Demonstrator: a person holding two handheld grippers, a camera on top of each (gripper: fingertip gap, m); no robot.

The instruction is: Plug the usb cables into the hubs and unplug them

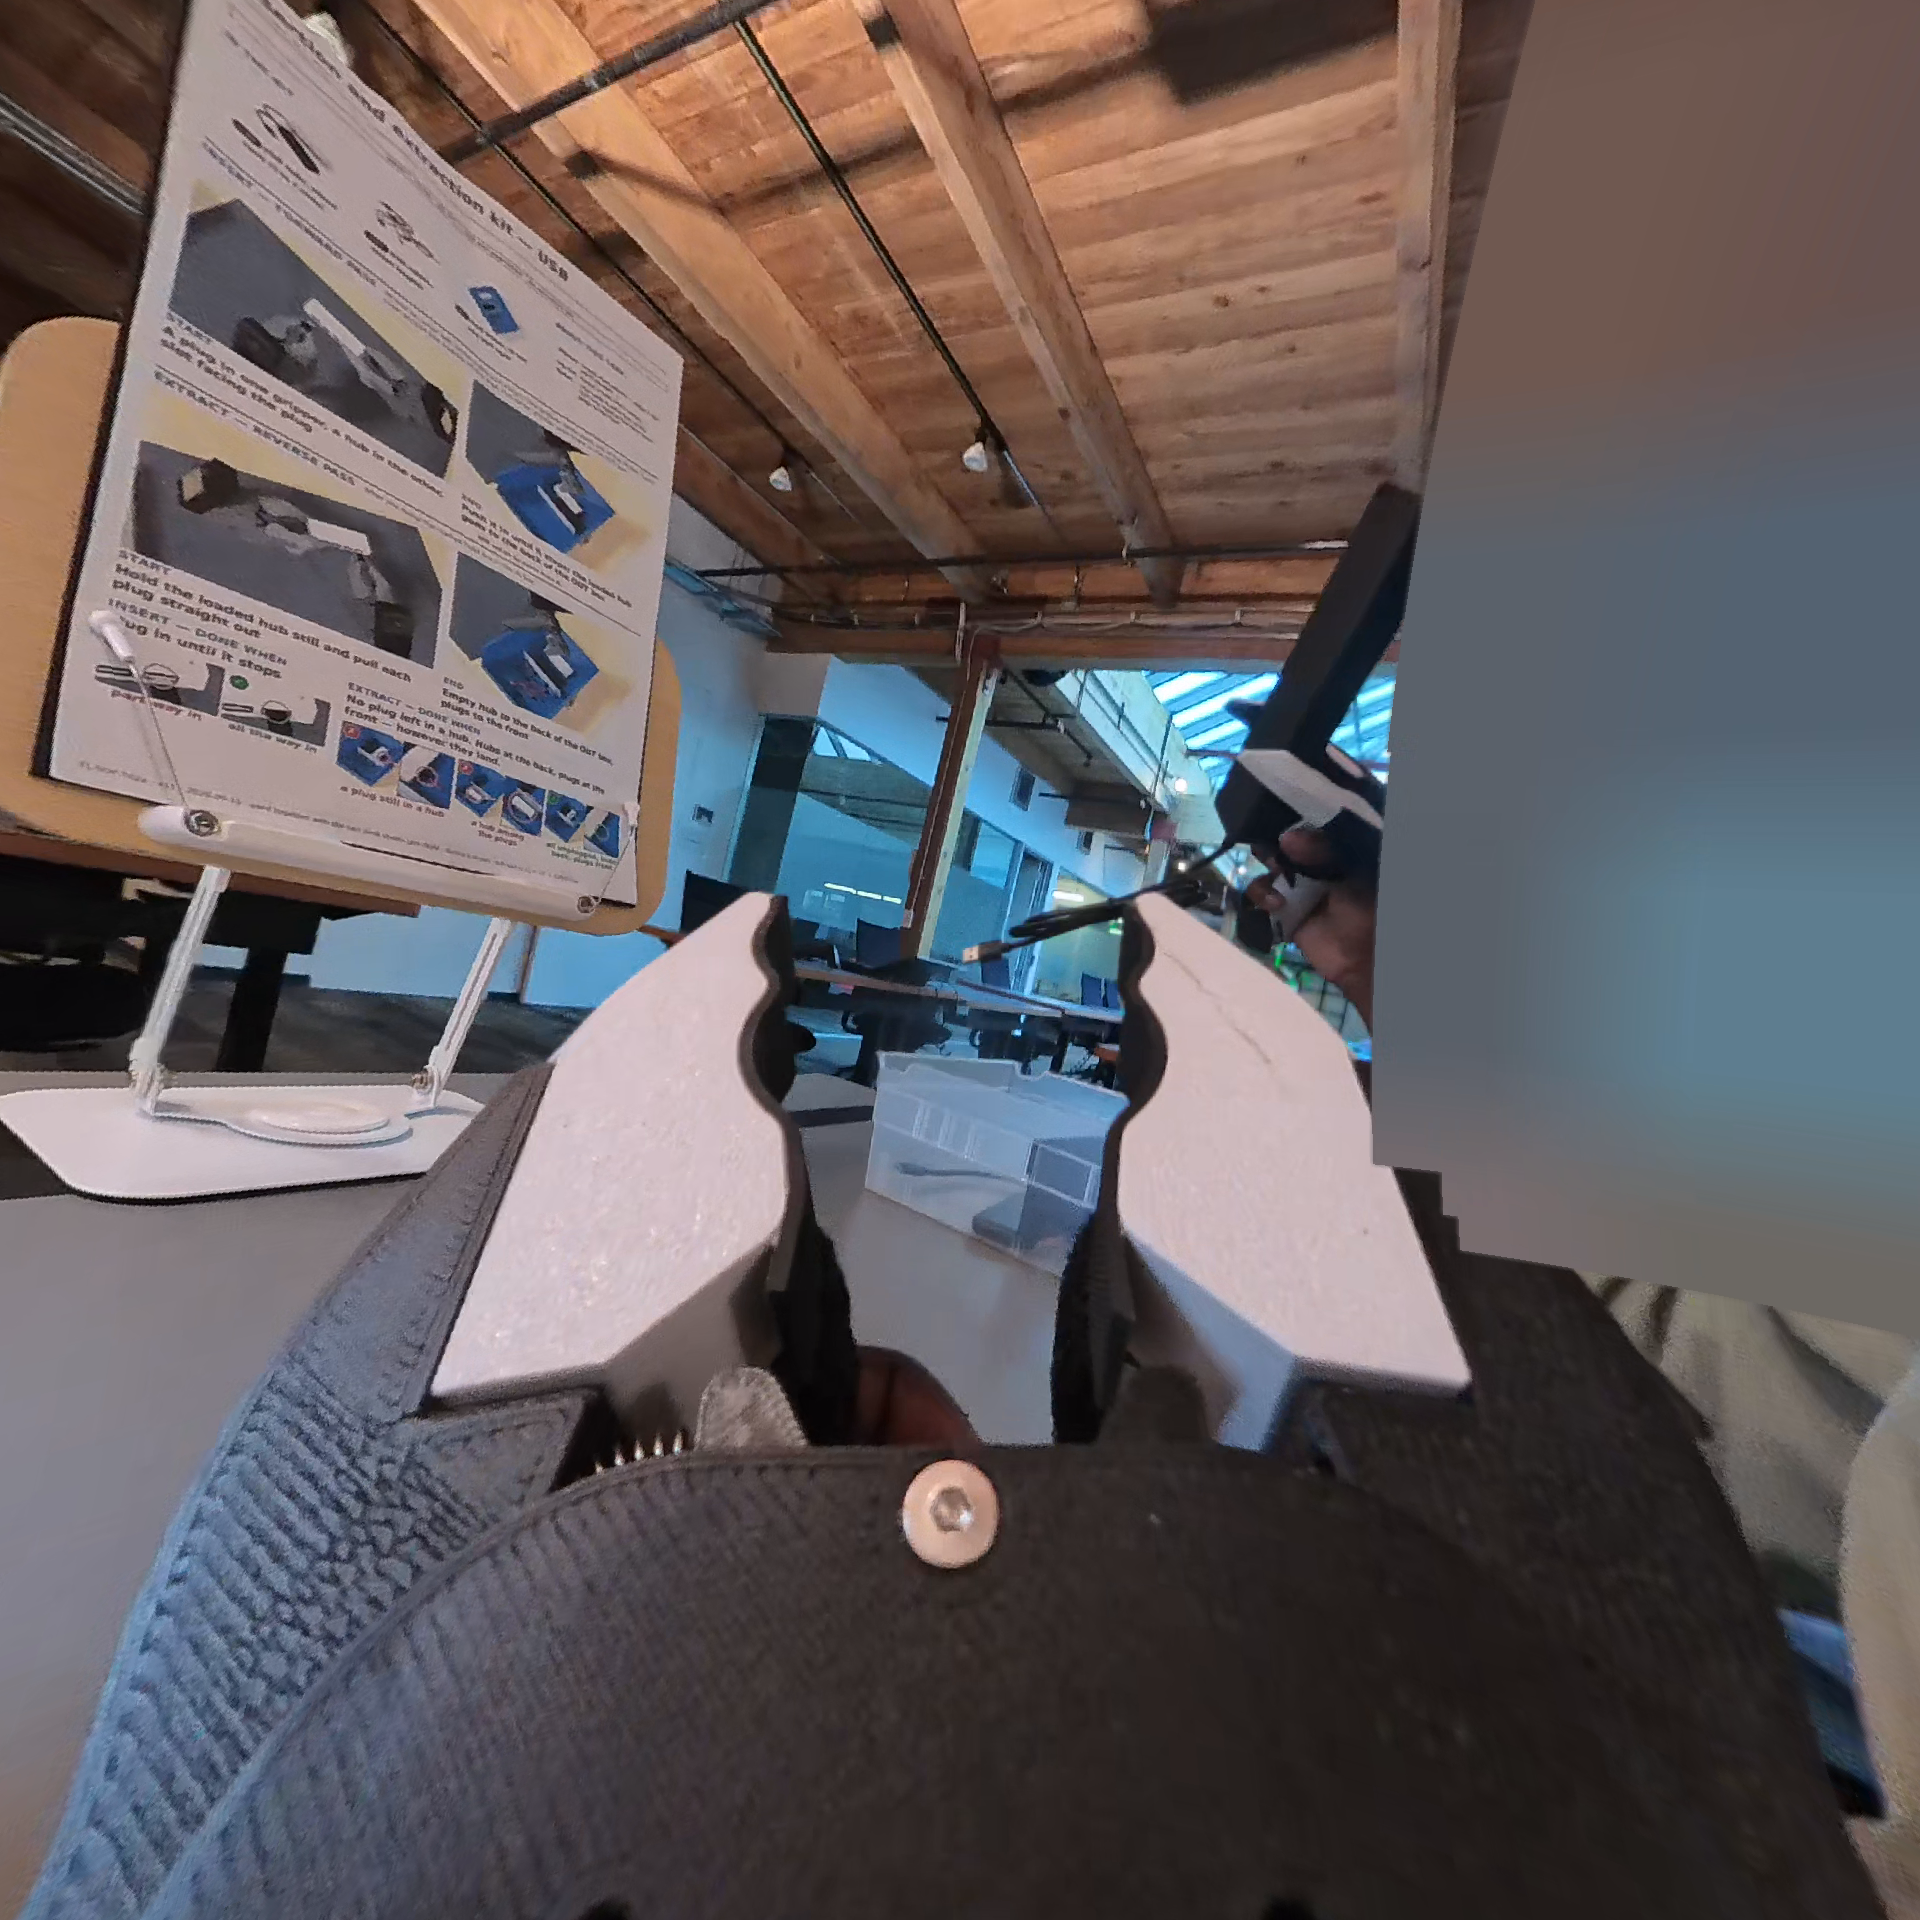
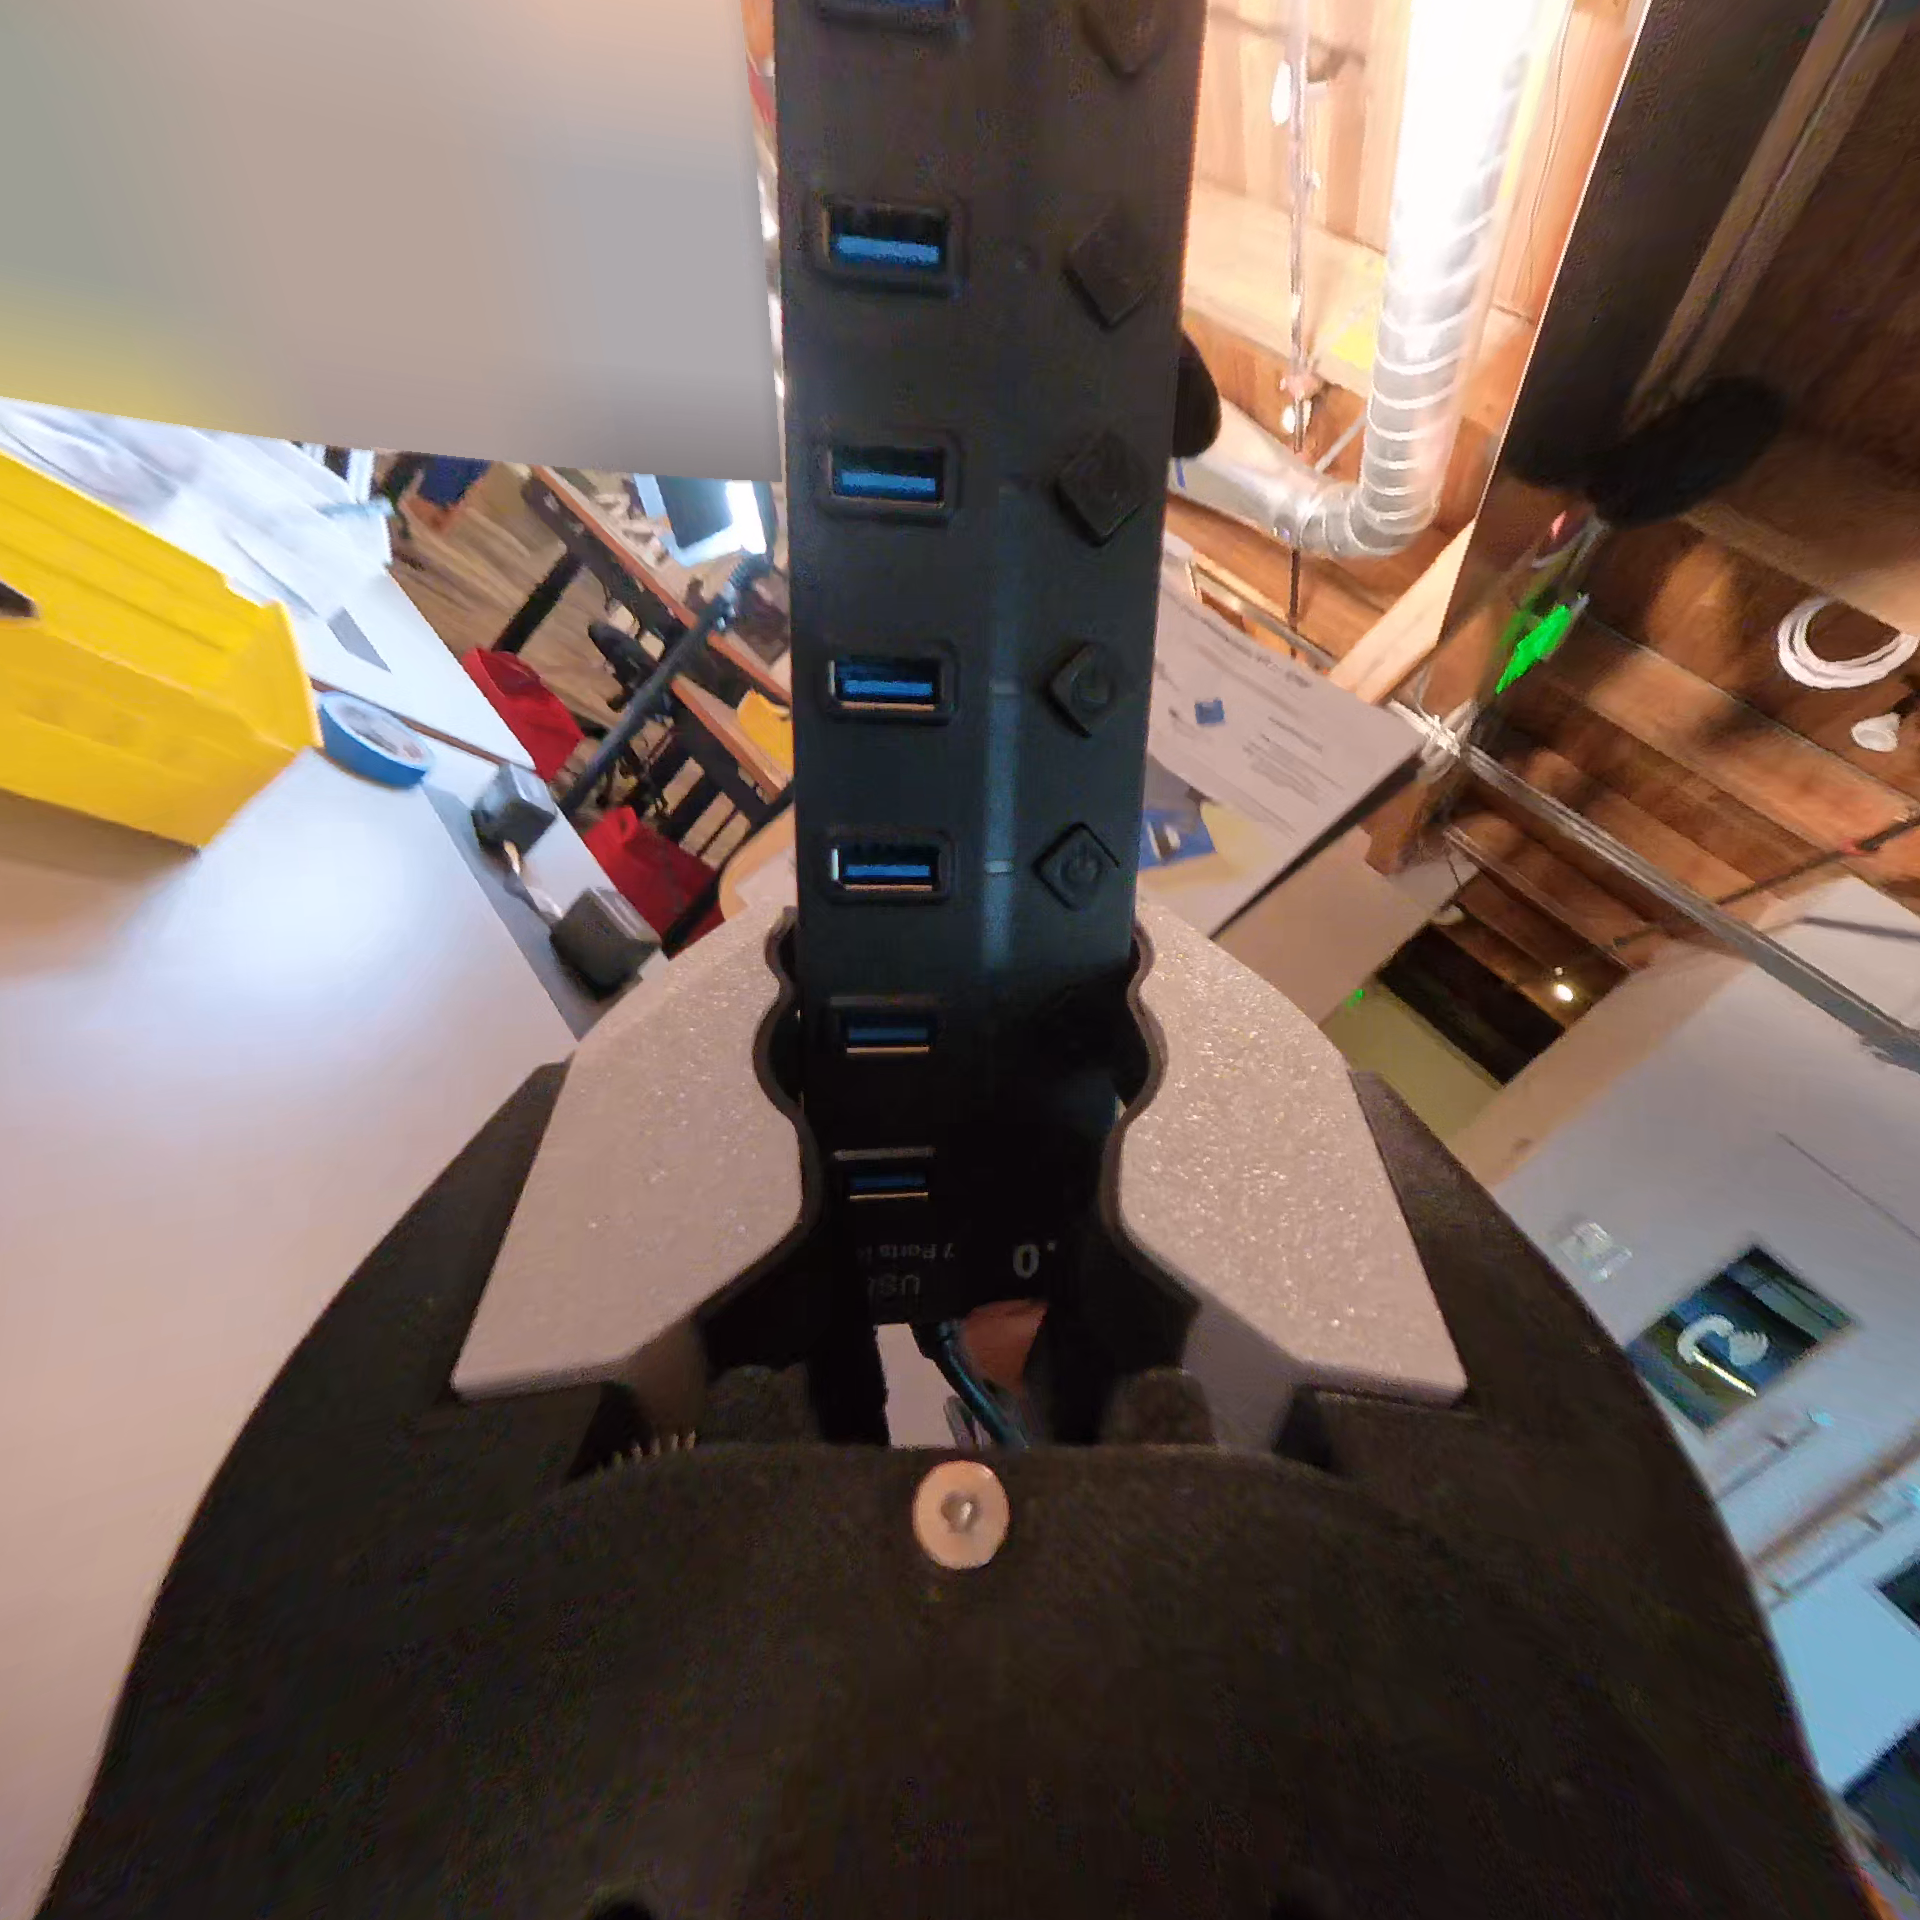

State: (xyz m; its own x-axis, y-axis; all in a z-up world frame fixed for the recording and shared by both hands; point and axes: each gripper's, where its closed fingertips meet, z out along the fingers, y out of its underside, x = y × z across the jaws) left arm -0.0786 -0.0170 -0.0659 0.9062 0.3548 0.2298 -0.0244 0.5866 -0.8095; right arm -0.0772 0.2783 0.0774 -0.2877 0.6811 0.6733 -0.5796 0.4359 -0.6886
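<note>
My right gripper (image 2: pixel 961 1039) is shut on the lower end of a long black USB hub (image 2: pixel 977 520). The hub stands straight up from the jaws, and its row of blue ports with a button beside each shows no plugs. In the left wrist view the same hub (image 1: pixel 1351 623) is held up at the right by the right gripper (image 1: pixel 1294 790), and a black cable with a USB plug (image 1: pixel 982 951) hangs from it toward the left. My left gripper (image 1: pixel 956 987) is open and empty, low over the grey table.
A clear plastic bin (image 1: pixel 997 1153) with a cable inside sits on the table just beyond the left fingers. An instruction sheet on a white stand (image 1: pixel 364 468) is at the left. A yellow bin (image 2: pixel 125 675), a blue tape roll (image 2: pixel 374 738) and red bins (image 2: pixel 520 707) lie left of the hub.
</note>
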